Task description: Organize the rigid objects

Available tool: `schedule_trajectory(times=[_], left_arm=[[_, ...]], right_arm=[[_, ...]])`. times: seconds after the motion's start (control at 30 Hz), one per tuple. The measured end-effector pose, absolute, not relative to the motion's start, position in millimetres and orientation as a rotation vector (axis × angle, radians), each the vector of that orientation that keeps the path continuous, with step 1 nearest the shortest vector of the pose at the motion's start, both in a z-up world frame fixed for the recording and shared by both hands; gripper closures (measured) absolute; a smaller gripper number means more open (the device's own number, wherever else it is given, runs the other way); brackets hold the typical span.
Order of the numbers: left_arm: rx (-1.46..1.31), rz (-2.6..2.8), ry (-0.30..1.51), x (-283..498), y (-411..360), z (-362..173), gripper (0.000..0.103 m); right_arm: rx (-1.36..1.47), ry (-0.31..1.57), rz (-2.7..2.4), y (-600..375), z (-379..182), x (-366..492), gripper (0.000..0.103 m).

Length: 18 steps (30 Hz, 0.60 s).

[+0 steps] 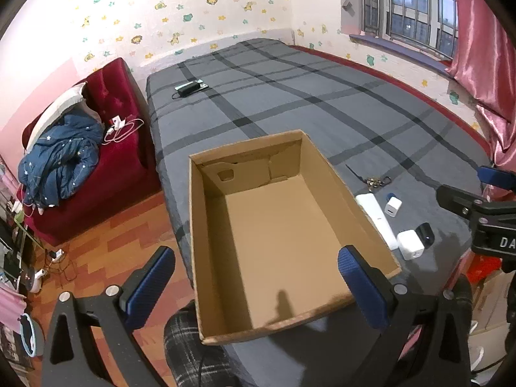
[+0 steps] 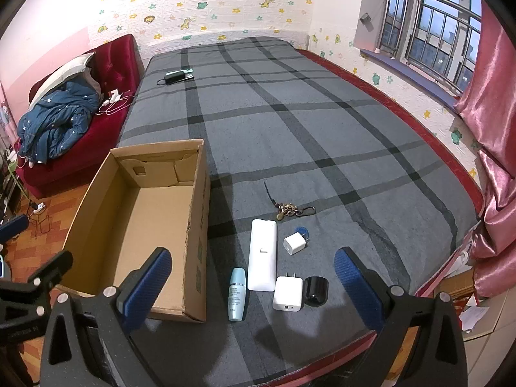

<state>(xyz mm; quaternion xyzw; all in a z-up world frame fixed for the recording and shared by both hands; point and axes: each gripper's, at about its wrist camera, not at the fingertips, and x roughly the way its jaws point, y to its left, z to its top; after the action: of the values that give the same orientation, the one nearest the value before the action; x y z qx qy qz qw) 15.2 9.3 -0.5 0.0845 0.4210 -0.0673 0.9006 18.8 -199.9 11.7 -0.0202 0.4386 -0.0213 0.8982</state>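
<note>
Both grippers hang wide and empty, the left gripper point(image 1: 254, 290) over the open brown cardboard box point(image 2: 106, 225), the right gripper point(image 2: 254, 287) above the items. Nothing is boxed yet: right of the box lie a pale blue bottle point(image 2: 236, 293), long white device point(image 2: 262, 254), two white chargers point(image 2: 288, 292), black puck point(image 2: 316, 291) and keys point(image 2: 288, 210) on the grey checked bed point(image 2: 290, 129).

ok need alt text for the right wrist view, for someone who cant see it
An open right gripper hovers over a grey plaid bed, above a white remote, two white chargers, a black cylinder, a pale blue bottle and keys. An empty cardboard box sits to their left.
</note>
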Motion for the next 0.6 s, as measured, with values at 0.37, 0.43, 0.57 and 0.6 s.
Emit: schedule_trajectory(times=[0.37, 0.43, 0.57, 0.6], left_arm=[[0.199, -0.124, 0.901, 43.8, 29.6, -21.4, 0.000], [0.197, -0.122, 0.907, 52.3, 34.2, -25.1, 0.000], [0.186, -0.114, 0.939, 71.2, 43.9, -36.1, 0.000], [0.188, -0.108, 0.955, 77.8, 46.7, -40.8, 0.000]], right_arm=[[-0.034, 0.923, -0.042, -205.3, 3.7, 19.2, 0.000], [-0.035, 0.925, -0.042, -206.6, 3.0, 19.0, 0.000], [-0.034, 0.925, -0.044, -208.7, 2.2, 19.7, 0.000], [-0.033, 0.925, -0.045, -209.3, 1.6, 19.8, 0.000]])
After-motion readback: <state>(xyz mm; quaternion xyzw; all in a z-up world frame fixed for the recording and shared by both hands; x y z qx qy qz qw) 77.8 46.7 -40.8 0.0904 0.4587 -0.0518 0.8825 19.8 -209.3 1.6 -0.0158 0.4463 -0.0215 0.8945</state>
